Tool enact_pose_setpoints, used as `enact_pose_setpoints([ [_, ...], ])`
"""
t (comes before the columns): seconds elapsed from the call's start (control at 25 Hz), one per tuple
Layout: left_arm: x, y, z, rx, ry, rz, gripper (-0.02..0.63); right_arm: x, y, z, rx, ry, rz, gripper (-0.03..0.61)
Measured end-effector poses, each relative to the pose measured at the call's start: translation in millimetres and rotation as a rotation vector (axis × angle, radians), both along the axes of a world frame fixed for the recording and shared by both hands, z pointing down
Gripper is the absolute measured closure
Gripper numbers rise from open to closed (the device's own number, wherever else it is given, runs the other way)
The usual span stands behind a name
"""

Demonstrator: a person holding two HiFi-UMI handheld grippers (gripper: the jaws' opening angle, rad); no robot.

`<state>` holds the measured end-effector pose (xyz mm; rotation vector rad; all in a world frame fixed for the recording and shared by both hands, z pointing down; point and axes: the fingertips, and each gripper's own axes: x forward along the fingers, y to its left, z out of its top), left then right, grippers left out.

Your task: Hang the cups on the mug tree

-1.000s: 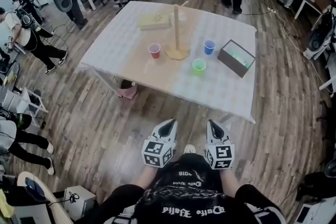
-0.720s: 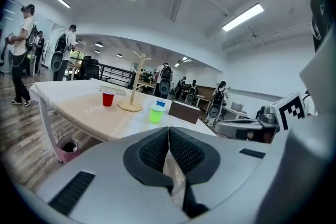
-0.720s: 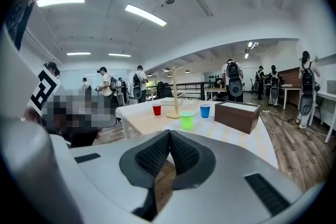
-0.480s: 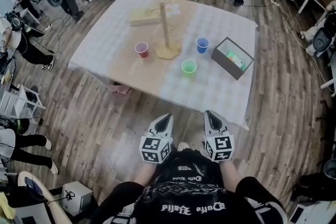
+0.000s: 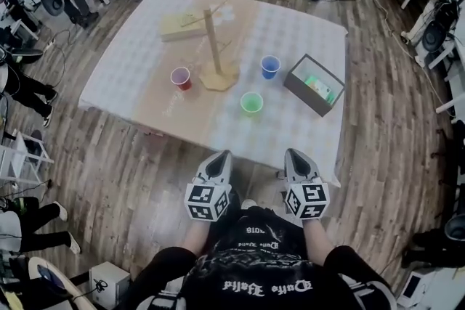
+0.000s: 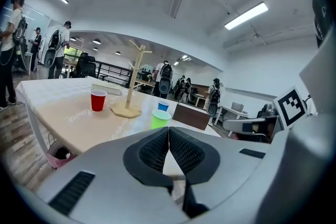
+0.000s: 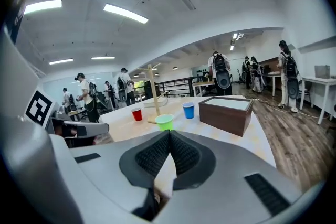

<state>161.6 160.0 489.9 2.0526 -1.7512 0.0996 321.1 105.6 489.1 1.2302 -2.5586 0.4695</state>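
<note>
A wooden mug tree (image 5: 213, 47) stands on the table (image 5: 160, 102), also seen as the mug tree (image 6: 131, 81) and the mug tree (image 7: 153, 91). Around it stand a red cup (image 5: 180, 78), a green cup (image 5: 251, 102) and a blue cup (image 5: 270, 67). The left gripper view shows the red cup (image 6: 98, 100), green cup (image 6: 160, 118) and blue cup (image 6: 163, 106). My left gripper (image 5: 220, 162) and right gripper (image 5: 296, 160) hang short of the table's near edge, both shut and empty.
A dark brown box (image 5: 313, 84) sits right of the cups, and a flat wooden block (image 5: 180, 27) lies behind the tree. Several people with backpacks stand round the room, with desks and chairs at its edges.
The table and its cups have drawn nearer and shifted left in the head view. Both grippers stay shut and side by side.
</note>
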Motion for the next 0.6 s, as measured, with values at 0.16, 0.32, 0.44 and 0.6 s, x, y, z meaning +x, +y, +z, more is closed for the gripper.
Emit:
enact_pose_setpoints([
  [0.16,-51,-61,-7,0.009,-0.009,0.019,0.594,-32,-64,-6,-0.023,-0.010,0.072,0.569],
  [0.32,-109,-118,-20,0.031,-0.026,0.030,0.594,-78,-122,-15,-0.032,0.011,0.109,0.569],
  [0.44,-146,-154,-15,0.038,-0.028,0.031,0.594,-104,-156,-9,-0.047,0.026,0.133,0.569],
  [0.6,-186,-199,-15,0.029,-0.024,0.090,0.594,-135,-203,-12,-0.070,0.060,0.179,0.569],
])
